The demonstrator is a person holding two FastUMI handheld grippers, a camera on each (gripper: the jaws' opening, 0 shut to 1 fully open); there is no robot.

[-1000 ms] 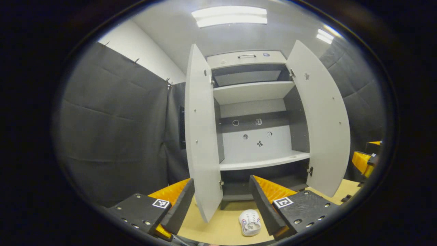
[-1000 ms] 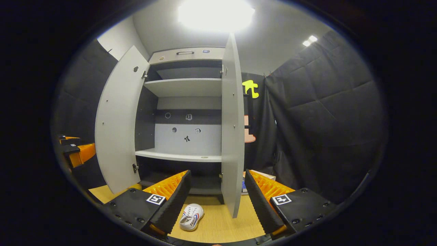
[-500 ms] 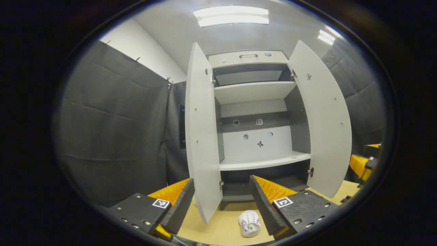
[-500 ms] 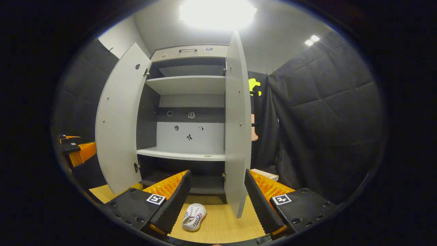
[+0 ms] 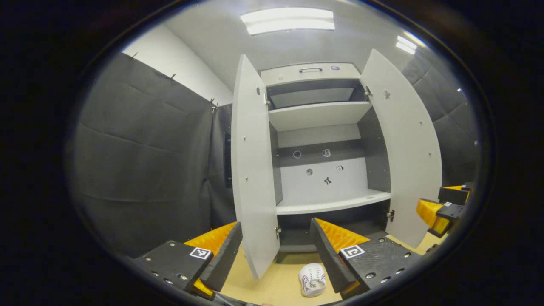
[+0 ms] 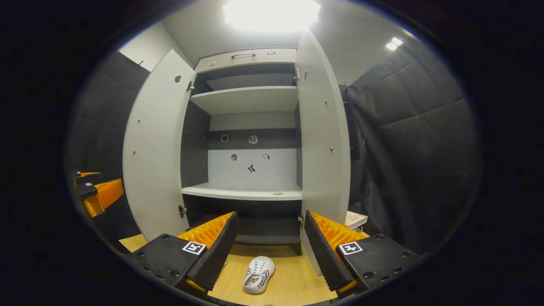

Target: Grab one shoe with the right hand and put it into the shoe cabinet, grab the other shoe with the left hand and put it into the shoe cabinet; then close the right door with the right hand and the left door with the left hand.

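Observation:
A white shoe cabinet (image 5: 318, 140) (image 6: 250, 140) stands ahead with both doors swung wide and bare shelves inside. One white shoe (image 5: 313, 279) (image 6: 257, 275) with coloured side stripes lies on the wooden floor in front of it. My left gripper (image 5: 276, 250) is open, its jaws either side of the left door's (image 5: 251, 170) lower edge, with the shoe just inside its right finger. My right gripper (image 6: 270, 246) is open above the shoe, beside the right door (image 6: 321, 136). The right gripper (image 5: 442, 206) also appears at the far right of the left gripper view, and the left gripper (image 6: 95, 193) at the far left of the right gripper view.
Black padded cloth walls (image 5: 144, 161) (image 6: 412, 140) close in on both sides of the cabinet. A flat white box (image 6: 355, 219) lies on the floor behind the right door. A drawer with a handle (image 5: 310, 70) tops the cabinet. Wooden floor (image 6: 293, 280) lies before the cabinet.
My right gripper has shifted to the left, so the cabinet and the shoe slid rightward in its view. The left gripper barely moved. Both stayed open.

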